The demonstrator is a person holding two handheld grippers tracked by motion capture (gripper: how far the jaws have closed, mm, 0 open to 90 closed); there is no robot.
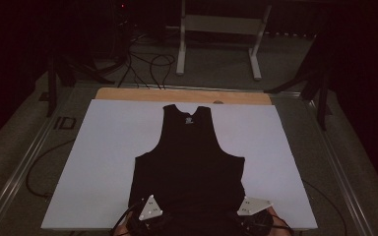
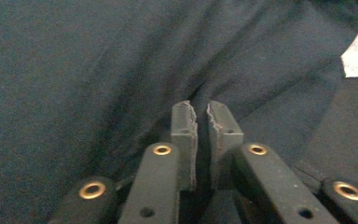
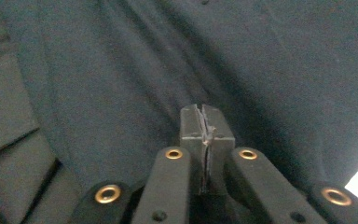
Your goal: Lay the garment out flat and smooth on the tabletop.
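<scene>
A black tank top (image 1: pixel 187 157) lies flat on the white board (image 1: pixel 103 147), neck to the far side and hem toward me. My left gripper (image 1: pixel 150 207) sits at the hem's left corner and my right gripper (image 1: pixel 252 205) at its right corner, each under its grey plate. In the left gripper view the jaws (image 2: pixel 201 109) are nearly together, with dark cloth (image 2: pixel 98 70) drawn into the thin gap and creases running from it. The right gripper view has the jaws (image 3: pixel 206 112) pressed tight on the cloth (image 3: pixel 261 60), folds spreading from their tip.
The board rests on a wooden tabletop (image 1: pixel 128 94) with metal rails at either side. Behind it stand a white frame (image 1: pixel 216 24) and black tripod legs (image 1: pixel 320 83), with cables (image 1: pixel 147 64) on the floor. Bare board flanks the top on both sides.
</scene>
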